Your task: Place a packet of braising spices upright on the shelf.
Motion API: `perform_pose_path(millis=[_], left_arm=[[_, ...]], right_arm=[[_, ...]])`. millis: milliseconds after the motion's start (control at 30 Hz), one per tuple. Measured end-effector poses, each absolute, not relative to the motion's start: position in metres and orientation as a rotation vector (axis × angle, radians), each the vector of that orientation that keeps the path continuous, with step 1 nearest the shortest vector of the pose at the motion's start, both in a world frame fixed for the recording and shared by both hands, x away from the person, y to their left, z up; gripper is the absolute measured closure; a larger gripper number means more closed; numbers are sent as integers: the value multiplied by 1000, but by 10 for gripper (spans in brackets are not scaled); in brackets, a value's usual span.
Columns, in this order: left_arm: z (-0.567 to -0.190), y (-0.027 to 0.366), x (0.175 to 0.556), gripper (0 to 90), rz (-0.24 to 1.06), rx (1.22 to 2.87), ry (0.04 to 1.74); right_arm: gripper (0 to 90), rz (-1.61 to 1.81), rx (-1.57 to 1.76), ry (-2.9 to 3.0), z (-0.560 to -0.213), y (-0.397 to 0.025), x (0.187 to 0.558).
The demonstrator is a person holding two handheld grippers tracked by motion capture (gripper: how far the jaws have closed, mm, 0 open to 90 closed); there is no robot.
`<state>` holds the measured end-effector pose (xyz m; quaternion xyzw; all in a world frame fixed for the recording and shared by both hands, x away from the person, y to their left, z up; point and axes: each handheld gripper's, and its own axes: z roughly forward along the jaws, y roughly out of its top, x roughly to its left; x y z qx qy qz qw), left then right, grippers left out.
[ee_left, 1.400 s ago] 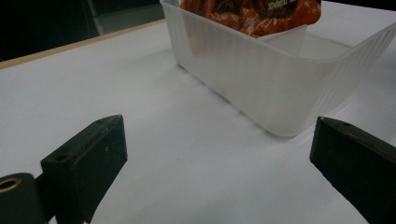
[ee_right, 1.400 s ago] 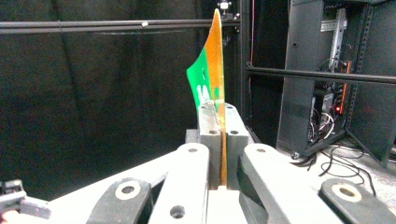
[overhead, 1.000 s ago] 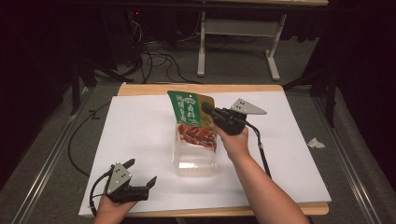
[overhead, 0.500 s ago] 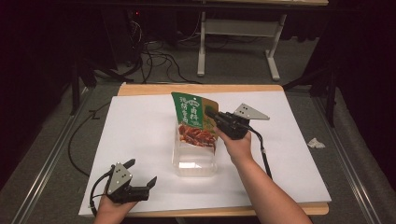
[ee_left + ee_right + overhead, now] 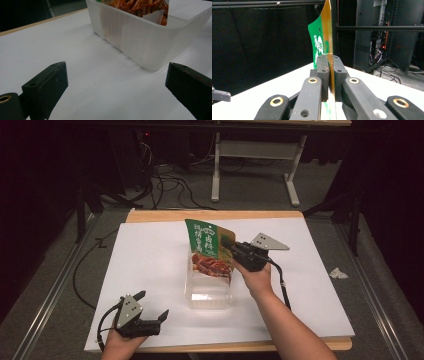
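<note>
Green-and-orange foil snack pouch (image 5: 207, 251) stands upright in the clear plastic tub (image 5: 208, 292) mid-tabletop (image 5: 150, 255). Right hand-held gripper (image 5: 226, 243) is clamped on its side edge, steadying it. Left hand-held gripper (image 5: 152, 307), jaws apart, idles at near edge.

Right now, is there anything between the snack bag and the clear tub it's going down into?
Nothing visible blocks it. The right claw pinches the snack bag by its edge, and its lower end already sits inside the clear tub. The left claw rests open, apart from the tub.
</note>
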<state>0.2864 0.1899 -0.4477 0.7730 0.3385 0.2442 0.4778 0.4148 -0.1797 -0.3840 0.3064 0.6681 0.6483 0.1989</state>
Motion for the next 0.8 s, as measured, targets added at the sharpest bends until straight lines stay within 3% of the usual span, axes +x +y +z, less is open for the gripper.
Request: perform_pose_path(millis=[800], left_arm=[[-449, 188, 287, 50, 589, 1899, 817]], right_arm=[[306, 1696, 886, 1958, -383, -184, 415]])
